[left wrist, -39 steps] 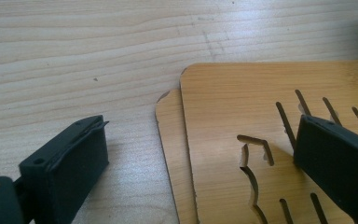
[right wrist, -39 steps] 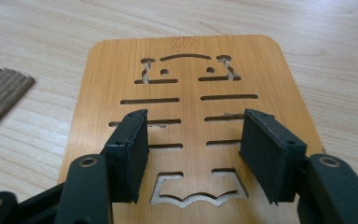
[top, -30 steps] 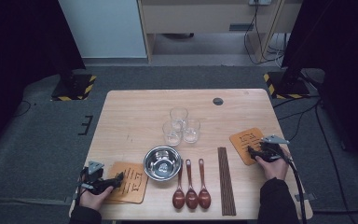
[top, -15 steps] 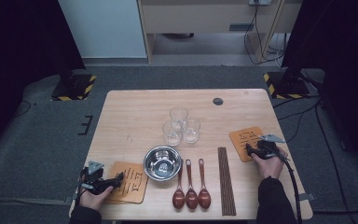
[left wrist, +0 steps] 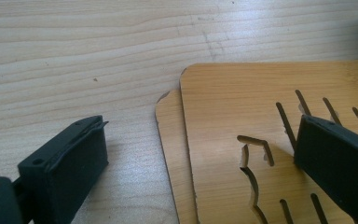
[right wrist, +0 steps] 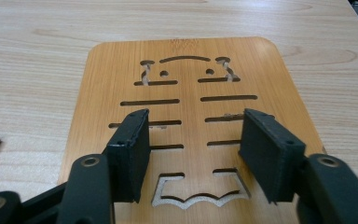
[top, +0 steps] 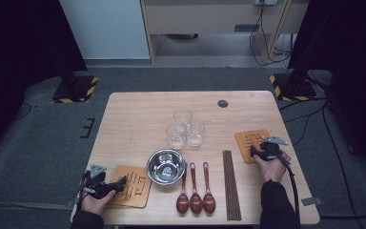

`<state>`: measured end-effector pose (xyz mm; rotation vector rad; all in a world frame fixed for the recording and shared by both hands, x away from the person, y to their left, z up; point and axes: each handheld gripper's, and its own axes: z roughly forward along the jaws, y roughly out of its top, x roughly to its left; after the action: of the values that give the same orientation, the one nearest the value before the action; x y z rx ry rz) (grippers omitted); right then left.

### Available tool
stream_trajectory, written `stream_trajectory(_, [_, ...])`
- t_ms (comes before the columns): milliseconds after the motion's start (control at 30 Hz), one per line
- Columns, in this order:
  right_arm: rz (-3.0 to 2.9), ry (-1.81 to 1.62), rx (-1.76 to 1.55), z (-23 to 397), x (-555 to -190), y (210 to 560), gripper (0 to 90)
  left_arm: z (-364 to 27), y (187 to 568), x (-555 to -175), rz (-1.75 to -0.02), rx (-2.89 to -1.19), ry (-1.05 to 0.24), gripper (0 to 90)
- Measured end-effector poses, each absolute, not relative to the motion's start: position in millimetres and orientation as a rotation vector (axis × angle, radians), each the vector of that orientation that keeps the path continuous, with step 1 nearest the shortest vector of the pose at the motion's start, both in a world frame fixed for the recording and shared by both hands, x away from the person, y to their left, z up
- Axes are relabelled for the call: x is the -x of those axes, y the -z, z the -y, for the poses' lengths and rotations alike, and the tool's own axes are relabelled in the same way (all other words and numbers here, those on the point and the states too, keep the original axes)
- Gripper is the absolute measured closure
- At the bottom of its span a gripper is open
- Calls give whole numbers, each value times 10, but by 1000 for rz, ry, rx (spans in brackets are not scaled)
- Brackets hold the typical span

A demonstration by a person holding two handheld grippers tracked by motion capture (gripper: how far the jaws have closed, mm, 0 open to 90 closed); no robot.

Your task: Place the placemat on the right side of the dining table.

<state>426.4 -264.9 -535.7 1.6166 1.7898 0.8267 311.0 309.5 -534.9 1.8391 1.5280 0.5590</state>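
In the left gripper view a lower mat (left wrist: 168, 122) lies mostly hidden under the upper mat (left wrist: 242, 102), which the frame's edge crops. In the high view the right mat (top: 249, 141) is partly covered by the right tool (top: 259, 151).

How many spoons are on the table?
3. The spoons lie side by side near the table's front edge, between the metal bowl and the chopsticks: left spoon, middle spoon, right spoon. None looks hidden.
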Motion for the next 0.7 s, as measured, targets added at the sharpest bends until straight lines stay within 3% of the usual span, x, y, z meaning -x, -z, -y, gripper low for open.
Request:
stream_trajectory(33, [-1778, -815, -1627, 2648, -4273, 5370, 308, -3095, 5349, -3110, -1528, -1839, -559, 16])
stream_trajectory(700, [-1792, -805, -1622, 2660, -4292, 5363, 318, -3094, 5350, -3114, -1528, -1839, -558, 14])
